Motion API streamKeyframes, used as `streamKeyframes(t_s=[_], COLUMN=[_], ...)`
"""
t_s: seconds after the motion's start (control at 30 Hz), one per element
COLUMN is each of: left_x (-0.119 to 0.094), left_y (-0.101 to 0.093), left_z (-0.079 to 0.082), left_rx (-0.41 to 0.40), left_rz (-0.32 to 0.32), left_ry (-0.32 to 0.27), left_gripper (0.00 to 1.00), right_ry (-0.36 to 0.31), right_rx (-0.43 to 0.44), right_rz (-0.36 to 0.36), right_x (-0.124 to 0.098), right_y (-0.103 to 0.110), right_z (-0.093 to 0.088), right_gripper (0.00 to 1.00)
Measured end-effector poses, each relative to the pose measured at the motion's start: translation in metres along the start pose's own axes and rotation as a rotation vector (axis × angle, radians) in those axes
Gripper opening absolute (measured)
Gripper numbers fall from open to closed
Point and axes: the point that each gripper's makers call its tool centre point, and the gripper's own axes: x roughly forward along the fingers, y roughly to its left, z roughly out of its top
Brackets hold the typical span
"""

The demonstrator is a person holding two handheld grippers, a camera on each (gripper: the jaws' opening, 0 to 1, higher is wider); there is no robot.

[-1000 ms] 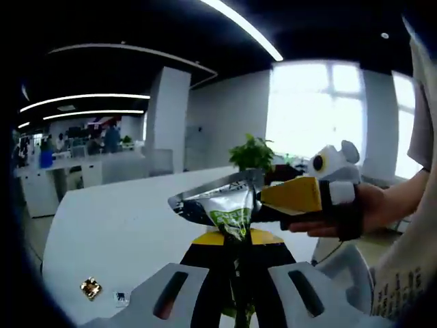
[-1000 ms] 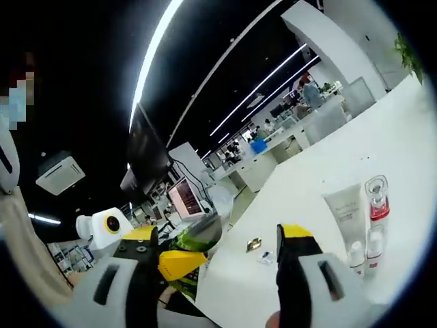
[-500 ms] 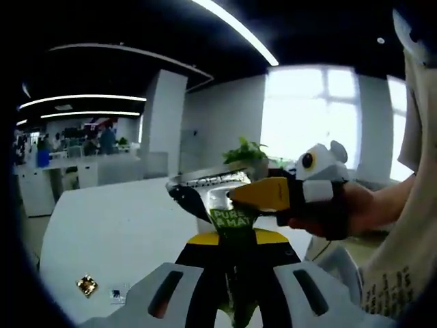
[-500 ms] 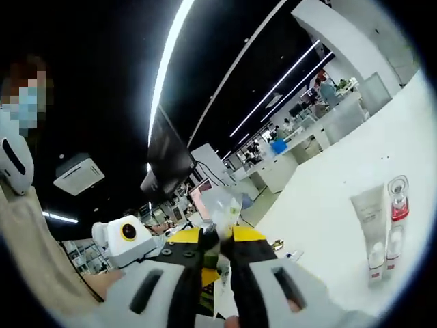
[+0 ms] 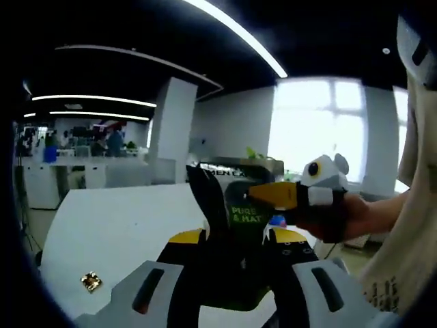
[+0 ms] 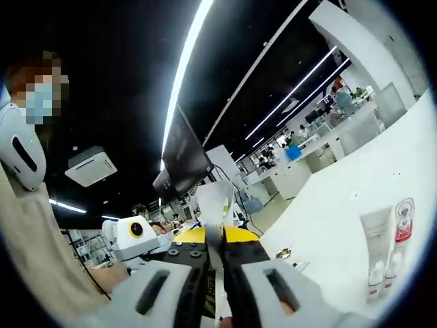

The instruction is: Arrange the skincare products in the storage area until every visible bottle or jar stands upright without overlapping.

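Observation:
A dark sachet with green print is held up in the air, above the white table. My left gripper has its yellow-tipped jaws standing apart on either side of the sachet's lower part. My right gripper comes in from the right and is shut on the sachet's side. In the right gripper view, my right gripper pinches the sachet's pale thin edge. A white tube and a clear bottle with a red top rest side by side on the table at the right.
A small gold item lies on the table near its front left, and also shows as the gold item. A person's hand holds the right gripper. Office desks and people stand far behind.
My right gripper closed onto the sachet. The left jaws, shut on it before, have spread apart. The sachet turned from a flat tilt to face-on.

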Motion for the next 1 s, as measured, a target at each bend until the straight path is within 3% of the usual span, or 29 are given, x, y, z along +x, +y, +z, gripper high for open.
streamKeyframes(t_s=[0.23,0.47,0.53,0.63,0.67,0.73,0.83,1.0], left_x=[-0.011,-0.016,-0.015,-0.015,-0.015,-0.015,-0.018,-0.022], left_y=[0.008,0.018,0.012,-0.004,-0.003,-0.003,-0.008,-0.013], left_z=[-0.001,0.006,0.004,0.001,0.002,0.002,0.006,0.008], left_rx=[-0.031,-0.063,-0.073,-0.179,-0.176,-0.178,-0.249,-0.285], left_rz=[0.022,0.003,-0.053,-0.190,-0.196,-0.208,-0.266,-0.314], left_ry=[0.016,0.016,0.042,0.073,0.072,0.072,0.064,0.072], left_gripper=[0.40,0.54,0.60,0.72,0.74,0.73,0.70,0.53], right_ry=[0.001,0.021,0.027,0.033,0.032,0.032,0.039,0.082], right_rx=[-0.028,-0.032,-0.019,-0.001,0.003,0.021,0.046,0.053], right_rz=[0.010,0.088,0.116,0.164,0.179,0.202,0.241,0.266], right_x=[-0.004,-0.003,-0.001,0.001,0.002,0.003,0.003,0.002], right_y=[-0.005,0.010,0.016,0.025,0.027,0.031,0.038,0.040], right_z=[0.007,0.012,0.014,0.018,0.020,0.022,0.021,0.015], right_gripper=[0.04,0.04,0.04,0.04,0.04,0.04,0.04,0.04])
